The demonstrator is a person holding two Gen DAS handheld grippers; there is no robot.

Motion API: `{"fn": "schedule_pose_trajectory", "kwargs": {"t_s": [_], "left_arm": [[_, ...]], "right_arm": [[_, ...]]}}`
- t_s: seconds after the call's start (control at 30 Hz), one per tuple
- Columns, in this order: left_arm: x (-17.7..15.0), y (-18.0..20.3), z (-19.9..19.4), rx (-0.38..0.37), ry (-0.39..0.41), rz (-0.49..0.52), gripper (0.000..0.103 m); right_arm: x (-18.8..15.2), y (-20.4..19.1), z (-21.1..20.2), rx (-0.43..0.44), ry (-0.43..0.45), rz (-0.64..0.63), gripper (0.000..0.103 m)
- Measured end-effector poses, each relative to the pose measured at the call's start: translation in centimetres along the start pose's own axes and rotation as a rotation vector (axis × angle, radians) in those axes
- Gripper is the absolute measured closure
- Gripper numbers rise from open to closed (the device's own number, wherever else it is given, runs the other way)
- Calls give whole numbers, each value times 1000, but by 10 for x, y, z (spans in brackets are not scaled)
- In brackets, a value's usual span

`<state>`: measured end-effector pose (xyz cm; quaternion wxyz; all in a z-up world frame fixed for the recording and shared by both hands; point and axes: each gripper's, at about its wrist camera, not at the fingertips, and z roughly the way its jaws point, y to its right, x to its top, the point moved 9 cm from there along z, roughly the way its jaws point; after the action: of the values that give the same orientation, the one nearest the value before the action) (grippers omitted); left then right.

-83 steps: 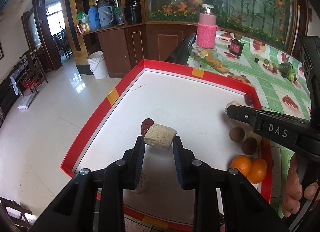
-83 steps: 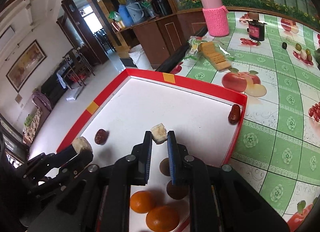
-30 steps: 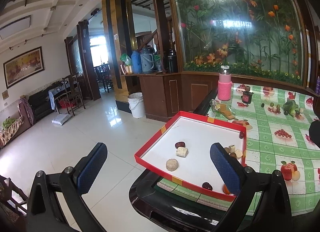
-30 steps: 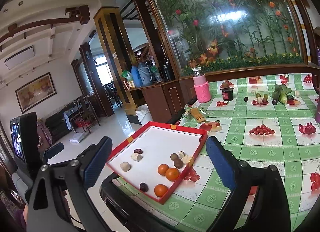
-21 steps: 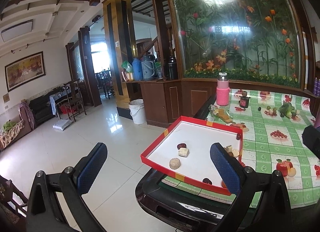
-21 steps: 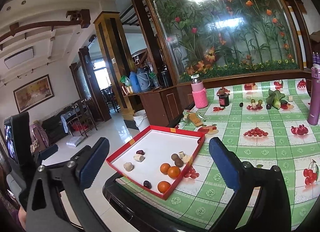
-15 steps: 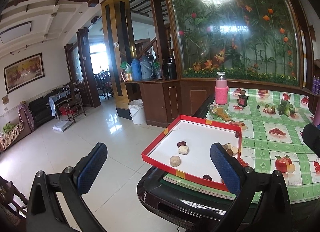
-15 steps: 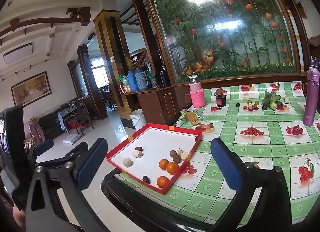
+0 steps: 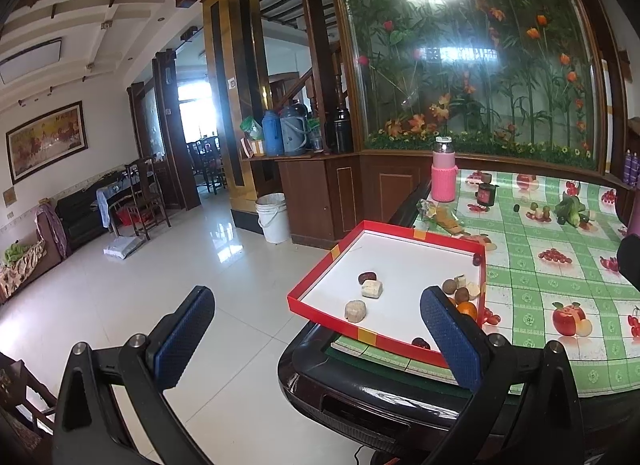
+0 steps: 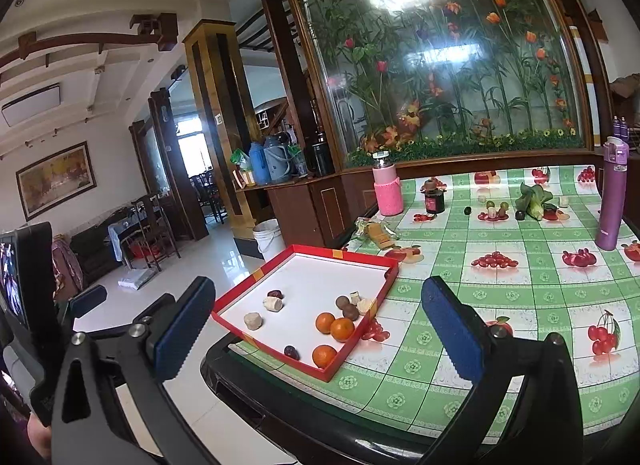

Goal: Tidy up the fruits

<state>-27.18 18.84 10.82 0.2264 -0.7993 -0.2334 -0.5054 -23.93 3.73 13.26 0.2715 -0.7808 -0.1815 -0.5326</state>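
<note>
The bench point(image 10: 520, 293), under a green fruit-print cloth, carries the red tray point(image 10: 276, 265) at its near left corner. Inside the tray, three oranges point(image 10: 334, 328) sit toward the near right rim, brown round fruits point(image 10: 346, 307) and pale chunks just beyond them, two pale pieces point(image 9: 362, 300) and a dark date point(image 9: 367, 276) toward the left. Both tools are held well back from the tray, jaws spread wide and empty: the left tool point(image 9: 316, 339) and the right tool point(image 10: 316, 329). The tray lies ahead and below each; the left tool looks nearer the pale pieces, the right nearer the oranges.
</note>
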Motion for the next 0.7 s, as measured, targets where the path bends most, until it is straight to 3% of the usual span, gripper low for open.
{"fn": "schedule_pose_trajectory", "kwargs": {"t_s": [0.7], "left_arm": [[-10, -8, 27, 17, -78, -1, 0]], "right_arm": [[-3, -6, 20, -12, -29, -32, 0]]}}
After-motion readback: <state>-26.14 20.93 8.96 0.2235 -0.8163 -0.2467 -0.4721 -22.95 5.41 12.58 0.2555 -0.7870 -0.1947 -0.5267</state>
